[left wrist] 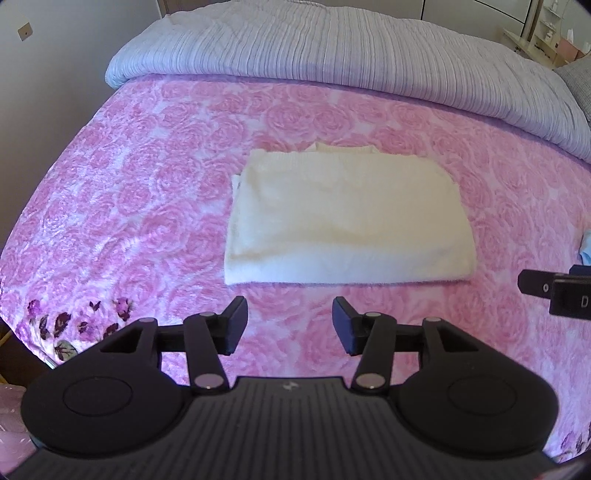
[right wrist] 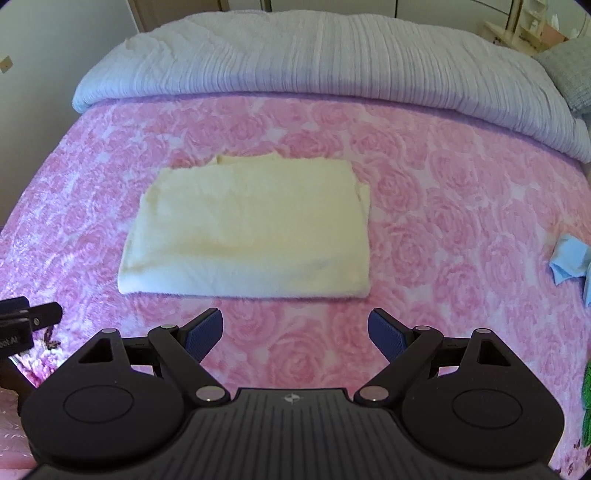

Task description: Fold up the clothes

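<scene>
A cream knitted garment [left wrist: 345, 218] lies folded into a flat rectangle on the pink rose-patterned bedspread [left wrist: 147, 221]. The same cream garment [right wrist: 251, 229] shows in the right wrist view, its folded edge toward me. My left gripper [left wrist: 290, 325] hovers just short of that near edge, open, with nothing between its fingers. My right gripper [right wrist: 295, 334] is also open and empty, a little nearer to me than the garment's right half. Part of the right gripper [left wrist: 554, 288] pokes in at the right edge of the left wrist view.
A rolled-back pale lilac ribbed duvet [right wrist: 314, 62] runs across the far side of the bed. A light blue cloth [right wrist: 570, 264] and a green item [right wrist: 587, 402] lie at the bed's right side. A grey pillow [right wrist: 569, 74] and shelving [left wrist: 546, 33] sit at the back right.
</scene>
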`<state>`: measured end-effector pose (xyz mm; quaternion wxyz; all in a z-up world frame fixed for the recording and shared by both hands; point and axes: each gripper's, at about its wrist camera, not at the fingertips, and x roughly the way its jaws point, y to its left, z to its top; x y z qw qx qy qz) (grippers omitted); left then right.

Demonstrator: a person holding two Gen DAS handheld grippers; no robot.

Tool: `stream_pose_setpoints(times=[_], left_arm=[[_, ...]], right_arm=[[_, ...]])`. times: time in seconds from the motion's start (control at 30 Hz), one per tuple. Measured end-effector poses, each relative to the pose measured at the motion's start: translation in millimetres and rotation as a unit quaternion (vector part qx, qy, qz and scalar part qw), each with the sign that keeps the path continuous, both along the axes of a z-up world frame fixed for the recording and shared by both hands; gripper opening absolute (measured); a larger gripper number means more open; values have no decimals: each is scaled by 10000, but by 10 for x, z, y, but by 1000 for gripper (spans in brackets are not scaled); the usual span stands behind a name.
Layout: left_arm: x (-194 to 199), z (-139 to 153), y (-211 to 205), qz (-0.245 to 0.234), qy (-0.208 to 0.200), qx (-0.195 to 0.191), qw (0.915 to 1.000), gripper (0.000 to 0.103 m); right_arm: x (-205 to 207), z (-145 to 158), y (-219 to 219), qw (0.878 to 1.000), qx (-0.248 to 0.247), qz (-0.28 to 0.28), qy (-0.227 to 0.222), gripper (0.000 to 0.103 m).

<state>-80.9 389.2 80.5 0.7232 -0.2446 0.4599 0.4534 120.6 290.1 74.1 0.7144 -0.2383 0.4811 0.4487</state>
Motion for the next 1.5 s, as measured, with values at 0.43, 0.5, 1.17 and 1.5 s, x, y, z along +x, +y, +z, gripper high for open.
stream_pose_setpoints(times=[0.43, 0.5, 1.17, 1.5], left_arm=[[124, -154, 265, -77, 191, -189, 9996, 47], [154, -203, 329, -104, 222, -237, 9994, 47], [450, -1526, 1293, -1001, 576, -975, 9885, 50], [458, -1790, 1535, -924, 531, -977, 9895, 50]], right_arm=[[131, -55, 145, 9999, -11, -45, 151, 88], [172, -100, 208, 9998, -50, -66, 170, 88], [491, -1153, 810, 9901, -786, -1141, 238, 88], [595, -1531, 987, 9894, -673, -1201, 457, 88]])
